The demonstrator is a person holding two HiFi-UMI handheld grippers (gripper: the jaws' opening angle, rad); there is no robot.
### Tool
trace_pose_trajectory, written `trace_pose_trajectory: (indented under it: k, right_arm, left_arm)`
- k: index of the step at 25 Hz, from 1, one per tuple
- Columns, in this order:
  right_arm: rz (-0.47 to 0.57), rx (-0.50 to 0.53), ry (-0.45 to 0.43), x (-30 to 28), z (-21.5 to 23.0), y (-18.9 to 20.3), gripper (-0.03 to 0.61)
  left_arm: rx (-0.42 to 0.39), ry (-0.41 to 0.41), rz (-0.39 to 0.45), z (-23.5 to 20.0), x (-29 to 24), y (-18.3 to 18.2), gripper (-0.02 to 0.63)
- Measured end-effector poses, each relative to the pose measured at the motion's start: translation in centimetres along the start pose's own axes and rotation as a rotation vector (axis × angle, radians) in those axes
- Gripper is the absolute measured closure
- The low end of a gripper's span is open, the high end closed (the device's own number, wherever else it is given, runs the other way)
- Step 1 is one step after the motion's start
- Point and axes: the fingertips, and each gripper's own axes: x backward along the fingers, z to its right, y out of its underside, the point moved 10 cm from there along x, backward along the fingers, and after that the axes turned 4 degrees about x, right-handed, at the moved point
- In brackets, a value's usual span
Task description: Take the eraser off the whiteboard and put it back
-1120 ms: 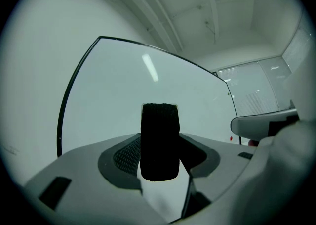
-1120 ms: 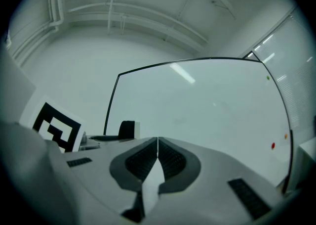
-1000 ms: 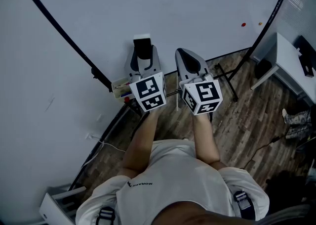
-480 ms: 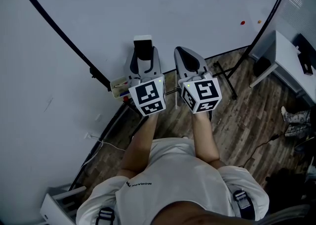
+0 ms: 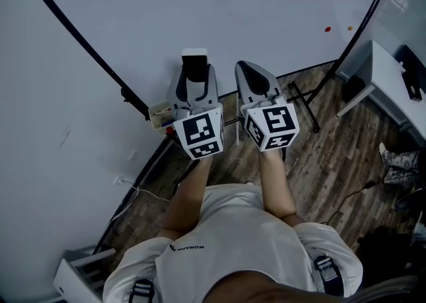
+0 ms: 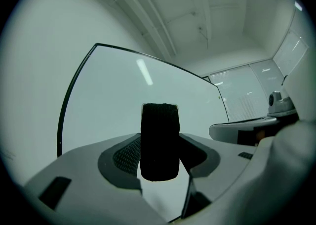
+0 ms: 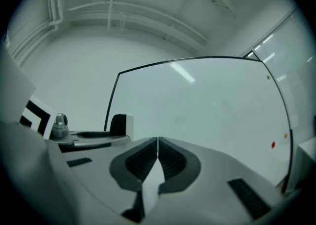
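Barely anything differs from a second ago: the left gripper [image 6: 159, 157] stays clamped on the black eraser [image 6: 159, 130], which stands upright between its pads. Only the gripper's marker cube sits a touch lower in the head view. Just beyond the fingertips lies the whiteboard [image 5: 233, 8]; whether the eraser touches it I cannot tell. To the right, the right gripper [image 7: 158, 157] has its jaws pressed together on nothing. This looks like a pause, with the put-back still unfinished.
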Motion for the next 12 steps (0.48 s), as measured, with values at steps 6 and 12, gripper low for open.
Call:
trace_pose_trajectory:
  k: [6,12]
  right_arm:
    - [0.001,0.0,-0.002,0.3,-0.21,0.05,0.565]
    - [0.0,-0.002,-0.003,0.6,-0.48,0.05,0.565]
  left_arm:
    - [0.004,0.015,0.008,0.24,0.65,0.15,0.39]
    - [0.006,0.035,0.007,0.42,1.12,0.15,0.39]
